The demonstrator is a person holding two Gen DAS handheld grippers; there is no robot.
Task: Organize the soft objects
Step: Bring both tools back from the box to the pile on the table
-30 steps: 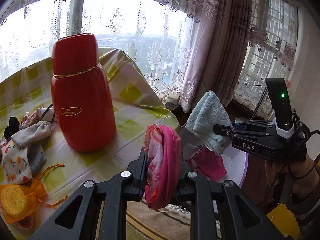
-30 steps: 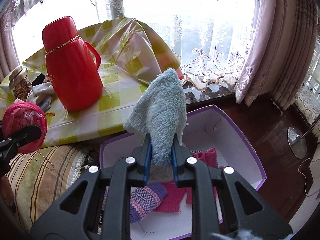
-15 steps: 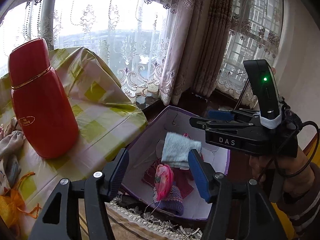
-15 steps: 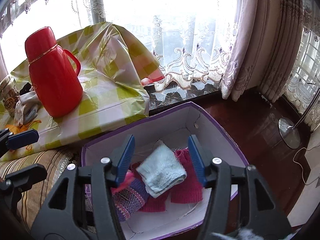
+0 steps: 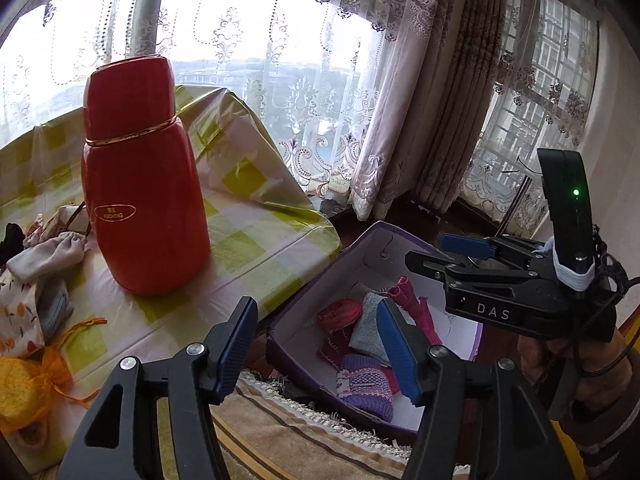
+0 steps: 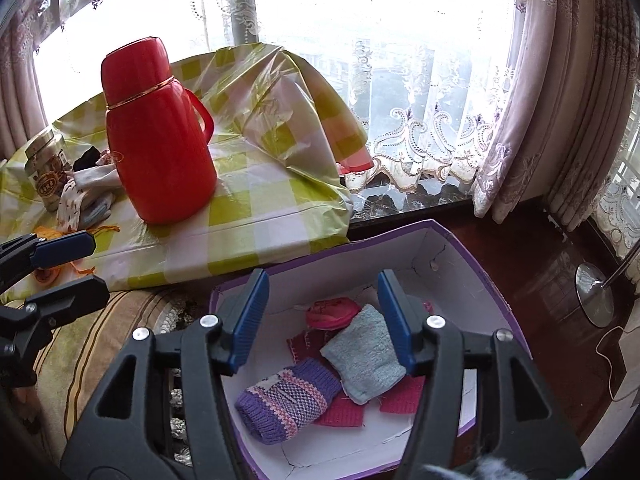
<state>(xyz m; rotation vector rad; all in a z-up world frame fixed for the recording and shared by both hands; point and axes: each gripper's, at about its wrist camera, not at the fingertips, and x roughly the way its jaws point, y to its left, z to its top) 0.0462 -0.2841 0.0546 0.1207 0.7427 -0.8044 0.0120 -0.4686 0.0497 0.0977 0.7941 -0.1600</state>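
Both cloths dropped — purple box [image 6: 460,240] beside checked table [image 6: 256,216].

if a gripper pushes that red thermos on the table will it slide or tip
The red thermos stands tall on a fairly narrow base, so a high push would probably tip it. Its glossy shell and the slick checked tablecloth suggest a low push slides it. It looks rigid, not squashy.

A red thermos [image 5: 144,200] stands on the checked tablecloth [image 5: 256,240].
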